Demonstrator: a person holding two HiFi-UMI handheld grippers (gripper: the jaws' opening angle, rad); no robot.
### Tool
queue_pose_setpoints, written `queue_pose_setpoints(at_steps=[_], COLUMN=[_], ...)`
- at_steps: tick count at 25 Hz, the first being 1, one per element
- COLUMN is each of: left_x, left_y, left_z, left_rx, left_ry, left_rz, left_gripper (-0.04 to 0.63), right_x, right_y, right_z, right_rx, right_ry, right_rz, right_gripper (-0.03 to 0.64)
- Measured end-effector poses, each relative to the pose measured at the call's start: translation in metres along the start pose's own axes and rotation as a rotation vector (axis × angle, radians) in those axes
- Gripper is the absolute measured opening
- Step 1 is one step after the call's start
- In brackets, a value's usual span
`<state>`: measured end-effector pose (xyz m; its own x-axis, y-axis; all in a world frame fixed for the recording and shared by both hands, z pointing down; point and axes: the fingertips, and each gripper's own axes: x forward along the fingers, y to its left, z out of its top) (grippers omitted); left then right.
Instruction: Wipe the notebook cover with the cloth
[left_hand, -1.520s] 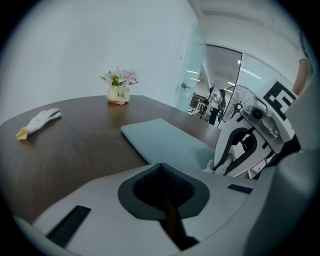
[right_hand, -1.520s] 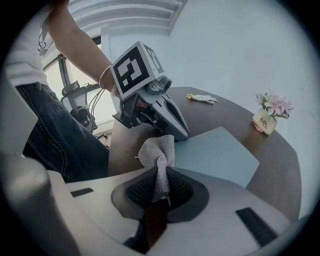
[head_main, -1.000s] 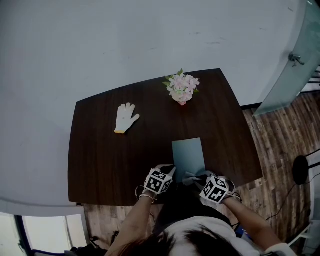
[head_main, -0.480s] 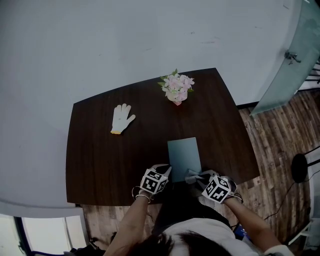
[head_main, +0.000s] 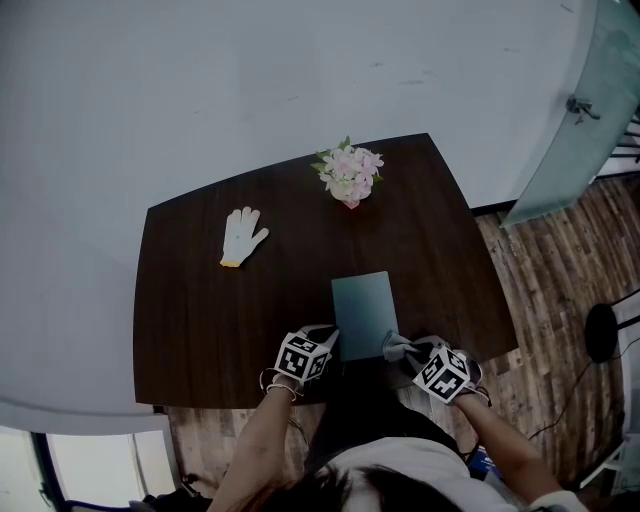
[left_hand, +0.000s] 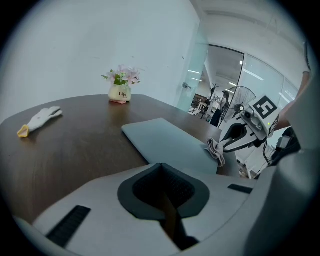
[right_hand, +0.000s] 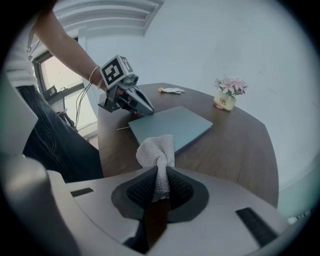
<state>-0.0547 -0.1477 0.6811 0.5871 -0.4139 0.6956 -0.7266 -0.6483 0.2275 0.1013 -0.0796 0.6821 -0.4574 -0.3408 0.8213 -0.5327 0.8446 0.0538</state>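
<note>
The teal notebook (head_main: 364, 313) lies flat near your edge of the worktop (head_main: 200, 310). The white cloth (right_hand: 156, 155), pinched in your right tongs (right_hand: 159, 189), has slid rightward and is now at the cover's near right corner. Your left tongs (left_hand: 162, 195), closed on nothing, stay beside the near left corner.

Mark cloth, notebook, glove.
cloth (right_hand: 156, 151), right gripper view, on its bunched top.
notebook (head_main: 363, 312), head view, middle of the cover.
glove (head_main: 243, 235), head view, on the palm.
</note>
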Motion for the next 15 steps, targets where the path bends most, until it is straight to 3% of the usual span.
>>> queue_pose_setpoints(at_steps=[5,9,15], left_x=[-0.003,-0.013,-0.037], left_y=[0.005,0.000,-0.017], left_z=[0.004,0.014,0.050], left_rx=[-0.086,-0.095,-0.117], left_ry=[-0.033,-0.086,-0.239], left_rz=[0.044,0.083,0.136], left_gripper=[0.018,0.018,0.018], right_x=[-0.015,-0.032,-0.057], right_y=[-0.020,-0.033,-0.043], right_z=[-0.005,0.001,0.029], right_rx=[0.085,0.146,0.196], right_ry=[-0.029,-0.096,-0.241], right_rz=[-0.065,-0.106,-0.162], right_gripper=[0.048,0.048,0.048])
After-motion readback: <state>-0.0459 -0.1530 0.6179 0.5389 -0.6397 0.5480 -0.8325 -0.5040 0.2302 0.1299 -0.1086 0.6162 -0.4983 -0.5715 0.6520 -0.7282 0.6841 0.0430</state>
